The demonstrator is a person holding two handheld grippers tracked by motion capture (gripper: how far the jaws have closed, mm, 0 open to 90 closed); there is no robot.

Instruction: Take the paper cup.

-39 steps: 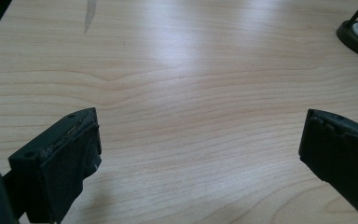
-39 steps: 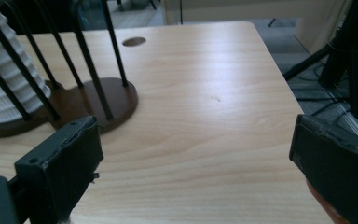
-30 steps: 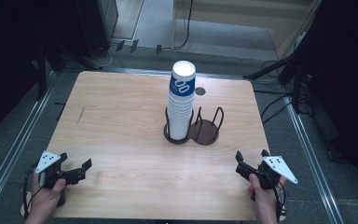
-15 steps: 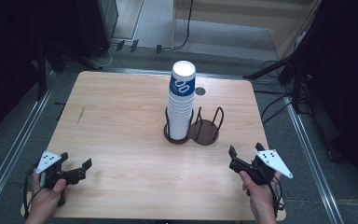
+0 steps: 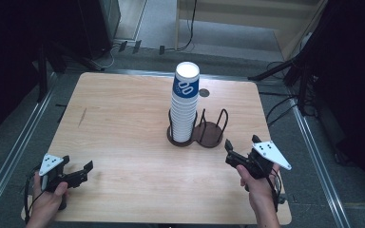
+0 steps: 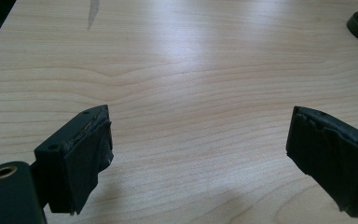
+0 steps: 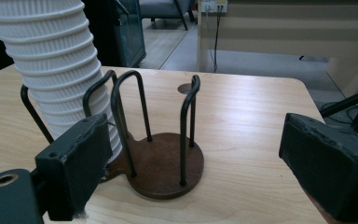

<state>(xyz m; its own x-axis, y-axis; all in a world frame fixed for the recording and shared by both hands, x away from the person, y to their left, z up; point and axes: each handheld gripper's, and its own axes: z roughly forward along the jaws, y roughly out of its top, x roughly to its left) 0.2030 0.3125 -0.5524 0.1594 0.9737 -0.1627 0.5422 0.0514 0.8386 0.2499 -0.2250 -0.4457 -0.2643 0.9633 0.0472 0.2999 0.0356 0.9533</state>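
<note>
Two grippers are working at the bench [image 5: 123, 123]. Right gripper [image 5: 241, 153], jaws spread and just narrowing with nothing between them, is approaching the wire cup holder [image 5: 204, 130]; its near-right bay is sitting empty. Stack of paper cups [image 5: 185, 102] is standing upright in the left bay, mid-bench. Left gripper [image 5: 78, 171] is resting near-left, jaws also apart and just narrowing on nothing. Next move, probably: rising to the top cup's rim, clearing the holder's upright wires. Cables are lying on the floor beyond.

Wooden table [image 5: 123, 118], dark chair [image 7: 168, 9] beyond, floor cables [image 5: 190, 28]
</note>
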